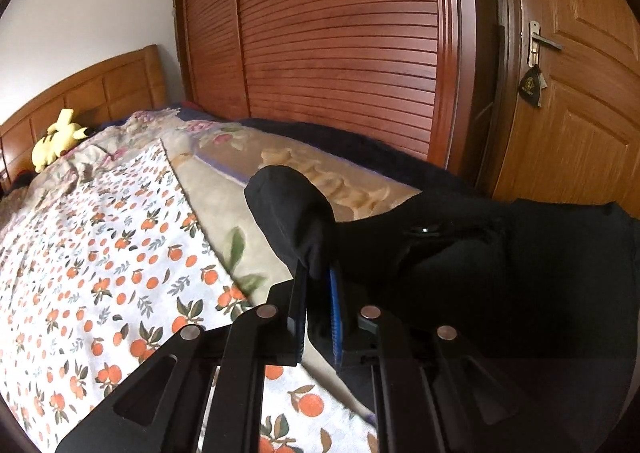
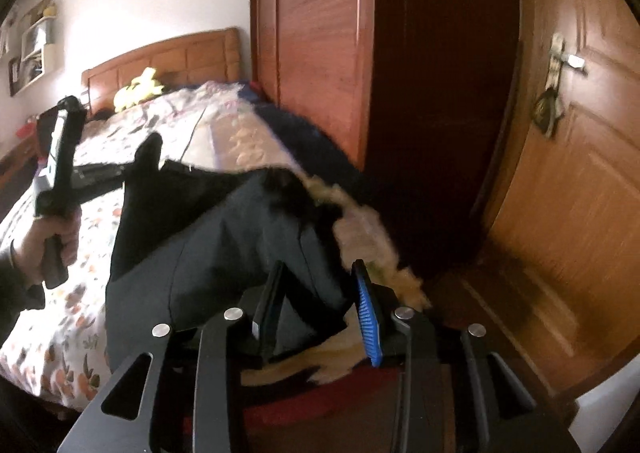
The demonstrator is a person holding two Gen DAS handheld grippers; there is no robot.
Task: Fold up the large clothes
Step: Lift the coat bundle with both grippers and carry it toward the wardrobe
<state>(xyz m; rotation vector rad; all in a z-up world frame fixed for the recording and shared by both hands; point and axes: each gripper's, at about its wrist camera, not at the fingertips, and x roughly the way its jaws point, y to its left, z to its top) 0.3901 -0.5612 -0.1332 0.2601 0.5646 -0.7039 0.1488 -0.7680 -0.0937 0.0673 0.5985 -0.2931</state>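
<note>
Left gripper (image 1: 318,273) is squeezed tight on a corner of the black garment (image 1: 480,273), and a bump of the dark cloth sticks up just past its fingertips while the rest spreads off to its right side. Right gripper (image 2: 318,285) has its two fingers apart, with the black cloth lying loose between them and not pinched, and the garment stretches away in front of it and to its left. Under both grippers is the bed (image 1: 100,253) with its orange fruit sheet, and far ahead sits a yellow plush toy (image 1: 60,141) by the wooden headboard (image 1: 100,89).
</note>
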